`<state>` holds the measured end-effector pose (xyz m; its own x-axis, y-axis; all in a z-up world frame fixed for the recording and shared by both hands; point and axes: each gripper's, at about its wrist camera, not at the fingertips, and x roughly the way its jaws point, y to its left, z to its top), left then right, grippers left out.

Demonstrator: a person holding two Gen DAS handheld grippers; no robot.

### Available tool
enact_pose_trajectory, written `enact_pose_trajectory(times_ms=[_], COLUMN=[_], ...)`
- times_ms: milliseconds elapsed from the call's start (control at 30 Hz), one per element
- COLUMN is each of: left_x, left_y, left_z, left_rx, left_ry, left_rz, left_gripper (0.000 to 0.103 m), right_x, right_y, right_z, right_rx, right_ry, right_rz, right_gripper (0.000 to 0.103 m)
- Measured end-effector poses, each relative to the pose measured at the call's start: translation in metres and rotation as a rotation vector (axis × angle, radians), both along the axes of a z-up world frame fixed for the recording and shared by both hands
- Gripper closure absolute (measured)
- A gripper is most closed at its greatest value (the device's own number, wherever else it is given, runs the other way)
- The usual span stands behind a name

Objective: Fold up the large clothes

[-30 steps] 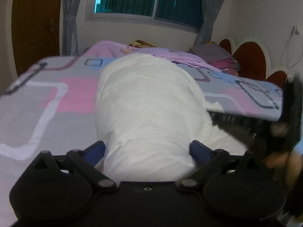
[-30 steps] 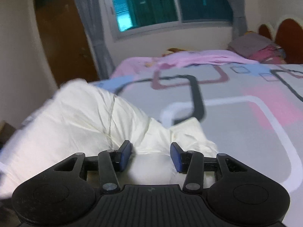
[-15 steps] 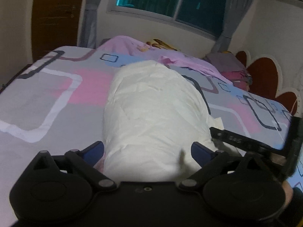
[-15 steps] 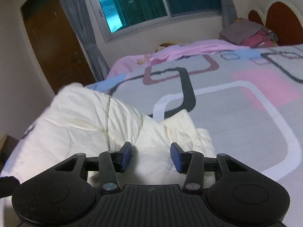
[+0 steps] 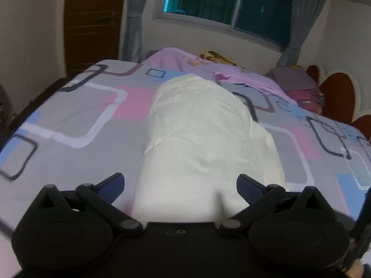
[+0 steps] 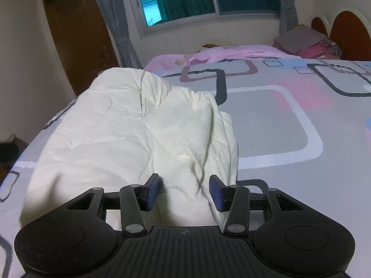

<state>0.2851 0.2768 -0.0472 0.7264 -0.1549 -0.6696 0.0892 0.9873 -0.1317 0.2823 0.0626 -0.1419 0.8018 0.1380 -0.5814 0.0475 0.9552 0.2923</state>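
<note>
A bulky cream-white padded garment (image 5: 204, 139) lies folded lengthwise on the bed, its long axis running away from me. My left gripper (image 5: 180, 183) is wide open and straddles the garment's near end without pinching it. In the right wrist view the same garment (image 6: 129, 129) lies crumpled to the left and ahead. My right gripper (image 6: 185, 192) is open, its blue pads (image 6: 153, 191) on either side of a fold at the garment's near edge, with cloth between them but not squeezed.
The bed has a grey sheet (image 5: 76, 125) with pink, blue and white squares. A pink blanket (image 5: 208, 69) and stacked clothes (image 5: 299, 88) lie at the far end by the red headboard (image 5: 336, 97). A brown door (image 6: 76, 34) stands to the left.
Both grippers have lifted and pulled back, so more of the bed shows. The right gripper's jaws have opened wider around the fold. The right gripper has left the left wrist view.
</note>
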Motion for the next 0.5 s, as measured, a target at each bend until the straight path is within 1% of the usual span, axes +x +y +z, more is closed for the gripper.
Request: enact_pose_trajectory(times_ms=[67, 133, 167, 267, 367, 433, 500], left_x=[-0.015, -0.033, -0.044, -0.077, -0.112, -0.134, -0.152], left_y=[-0.005, -0.007, -0.008, -0.01, -0.013, -0.012, -0.014], left_z=[0.005, 0.01, 0.014, 0.024, 0.037, 0.046, 0.055], left_rx=[0.045, 0.077, 0.089, 0.092, 0.105, 0.093, 0.088], left_ry=[0.018, 0.011, -0.002, -0.035, -0.08, -0.095, -0.094], left_rz=[0.027, 0.04, 0.045, 0.061, 0.072, 0.078, 0.093], left_gripper=[0.0, 0.0, 0.0, 0.0, 0.0, 0.0, 0.0], right_x=[-0.018, -0.04, -0.054, -0.095, -0.136, -0.164, -0.19], right_y=[-0.005, -0.008, -0.009, -0.011, -0.015, -0.018, -0.019], right_z=[0.014, 0.027, 0.034, 0.057, 0.078, 0.091, 0.103], right_rx=[0.024, 0.048, 0.061, 0.068, 0.068, 0.067, 0.055], right_ry=[-0.027, -0.035, -0.052, -0.085, -0.109, -0.13, -0.157], right_rz=[0.018, 0.043, 0.056, 0.109, 0.126, 0.127, 0.128], right_gripper=[0.056, 0.031, 0.015, 0.014, 0.013, 0.011, 0.004])
